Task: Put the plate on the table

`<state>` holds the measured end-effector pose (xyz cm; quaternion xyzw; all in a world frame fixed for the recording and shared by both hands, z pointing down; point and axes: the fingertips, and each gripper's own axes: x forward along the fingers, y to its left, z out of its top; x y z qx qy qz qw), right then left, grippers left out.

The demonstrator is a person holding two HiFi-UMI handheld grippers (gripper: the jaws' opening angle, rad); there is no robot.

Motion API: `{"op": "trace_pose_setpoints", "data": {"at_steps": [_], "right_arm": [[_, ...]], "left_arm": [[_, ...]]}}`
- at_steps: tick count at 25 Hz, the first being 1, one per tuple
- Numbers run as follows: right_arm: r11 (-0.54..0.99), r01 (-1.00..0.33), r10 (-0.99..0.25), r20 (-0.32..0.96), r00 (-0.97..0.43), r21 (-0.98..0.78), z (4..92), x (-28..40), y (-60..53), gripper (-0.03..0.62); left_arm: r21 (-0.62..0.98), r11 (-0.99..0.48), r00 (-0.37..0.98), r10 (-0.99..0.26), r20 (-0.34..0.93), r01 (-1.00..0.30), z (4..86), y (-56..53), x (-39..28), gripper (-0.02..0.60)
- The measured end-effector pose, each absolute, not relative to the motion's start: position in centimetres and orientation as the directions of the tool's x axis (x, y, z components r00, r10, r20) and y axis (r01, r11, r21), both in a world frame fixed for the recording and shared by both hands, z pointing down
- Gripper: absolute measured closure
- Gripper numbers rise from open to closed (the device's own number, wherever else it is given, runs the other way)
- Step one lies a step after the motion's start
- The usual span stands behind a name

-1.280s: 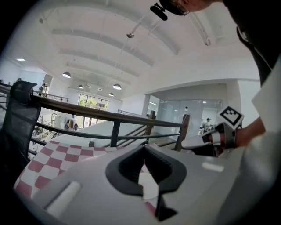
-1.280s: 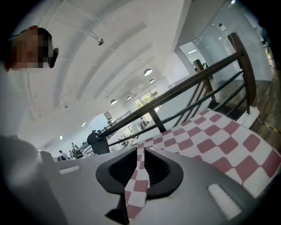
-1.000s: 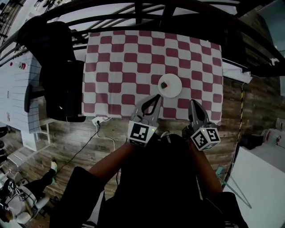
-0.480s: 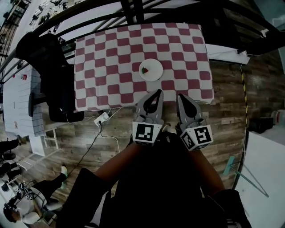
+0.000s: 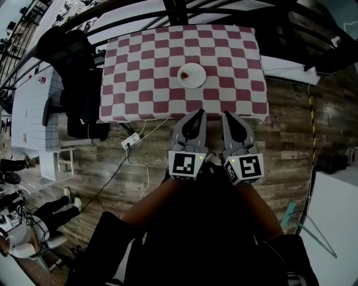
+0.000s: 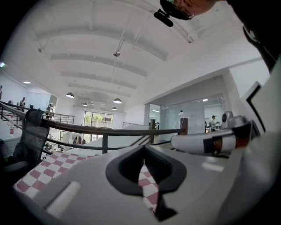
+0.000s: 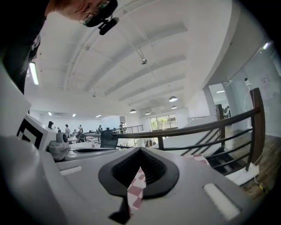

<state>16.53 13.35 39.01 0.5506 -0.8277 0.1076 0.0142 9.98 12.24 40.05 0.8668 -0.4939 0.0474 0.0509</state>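
Observation:
A small white plate (image 5: 191,75) with a red and green bit of food on it rests on the table's red-and-white checkered cloth (image 5: 140,72), right of the middle. My left gripper (image 5: 198,113) and right gripper (image 5: 228,115) hang side by side over the wooden floor, just short of the table's front edge and apart from the plate. Both are shut with nothing between their fingers. In the left gripper view (image 6: 143,150) and the right gripper view (image 7: 140,152) the tips meet, and only a sliver of checkered cloth shows through the slit. The plate is hidden in both gripper views.
A black chair (image 5: 75,72) draped with dark cloth stands at the table's left end. A white power strip (image 5: 131,141) with its cable lies on the floor under the front edge. A black railing (image 5: 179,11) runs behind the table. A white table (image 5: 335,218) is at the lower right.
Both grippers have drawn back from beside the plate, off the table's front edge and toward the person. The table and plate now sit farther up in the view.

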Motion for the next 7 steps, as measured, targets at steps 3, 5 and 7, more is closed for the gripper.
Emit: {"op": "trace_pose_setpoints", "data": {"at_steps": [3,5,7], "right_arm": [[0.398,-0.906,-0.899,0.138,-0.417,-0.147,38.4,15.3,14.8,0.597],[0.408,-0.901,-0.893,0.141,-0.428,-0.149,38.3,14.6,15.8,0.597],[0.417,-0.898,-0.889,0.143,-0.435,-0.142,38.1,13.9,16.7,0.597]], "left_arm": [[0.036,-0.486,0.486,-0.864,0.13,-0.873,39.9,14.0,8.9,0.572],[0.041,-0.478,0.479,-0.869,0.124,-0.878,39.5,15.1,8.2,0.572],[0.048,-0.473,0.475,-0.872,0.121,-0.88,38.9,16.2,7.6,0.572]]}}
